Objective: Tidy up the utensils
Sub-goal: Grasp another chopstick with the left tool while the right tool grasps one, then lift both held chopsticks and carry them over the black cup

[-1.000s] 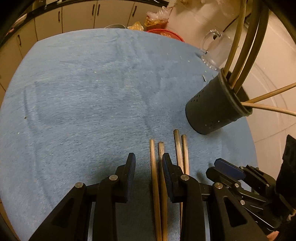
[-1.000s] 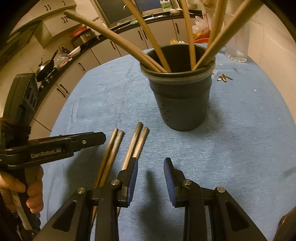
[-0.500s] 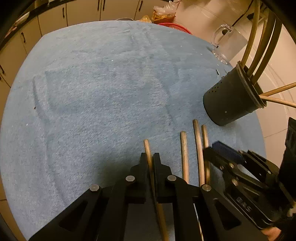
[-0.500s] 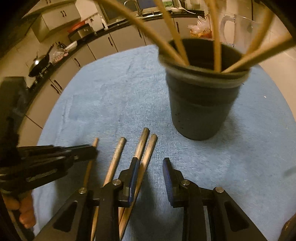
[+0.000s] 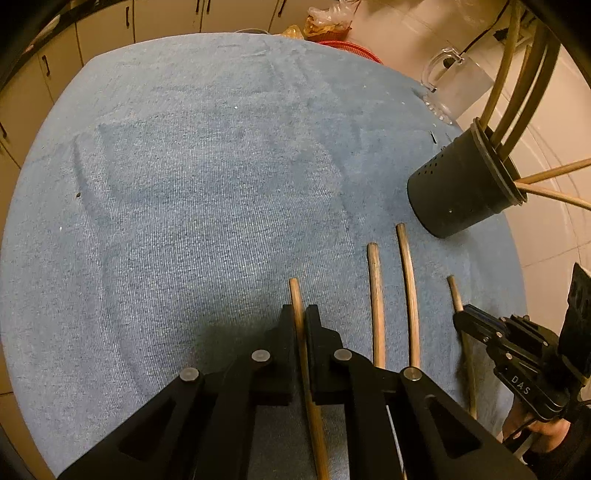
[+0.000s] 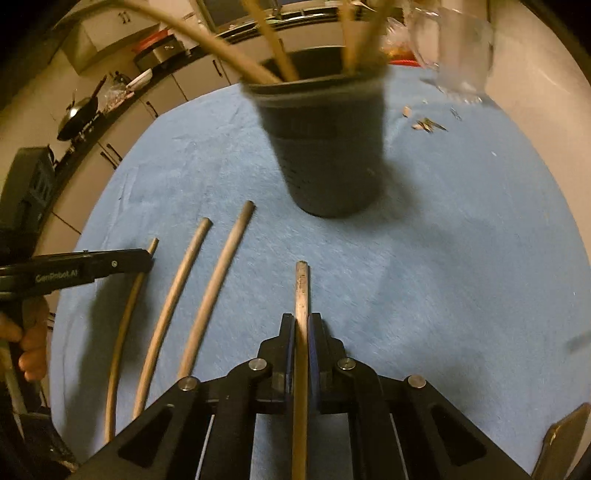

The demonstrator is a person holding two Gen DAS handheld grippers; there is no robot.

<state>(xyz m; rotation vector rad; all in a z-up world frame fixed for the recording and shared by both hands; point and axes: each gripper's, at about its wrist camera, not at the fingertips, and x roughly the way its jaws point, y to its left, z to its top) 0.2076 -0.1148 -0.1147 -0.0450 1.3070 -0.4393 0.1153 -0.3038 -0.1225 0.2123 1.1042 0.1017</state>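
My left gripper [image 5: 300,314] is shut on a wooden chopstick [image 5: 296,295] over the blue cloth. Two loose chopsticks [image 5: 375,288] [image 5: 408,280] lie just to its right. My right gripper [image 6: 302,321] is shut on another chopstick [image 6: 302,284], which points toward the black perforated holder [image 6: 328,155]. The holder [image 5: 461,188] stands upright at the far right in the left wrist view and holds several chopsticks. My right gripper also shows in the left wrist view [image 5: 469,321], and my left gripper shows in the right wrist view [image 6: 144,258].
A blue cloth [image 5: 184,184] covers the round table. A clear glass mug [image 5: 454,85] stands behind the holder near the wall. Small scraps [image 6: 424,125] lie on the cloth right of the holder. Kitchen cabinets [image 5: 110,22] run behind the table.
Both grippers have closed, each on one chopstick. The four chopsticks, earlier in two pairs, now lie spread apart. The right gripper's chopstick has shifted right, away from the others.
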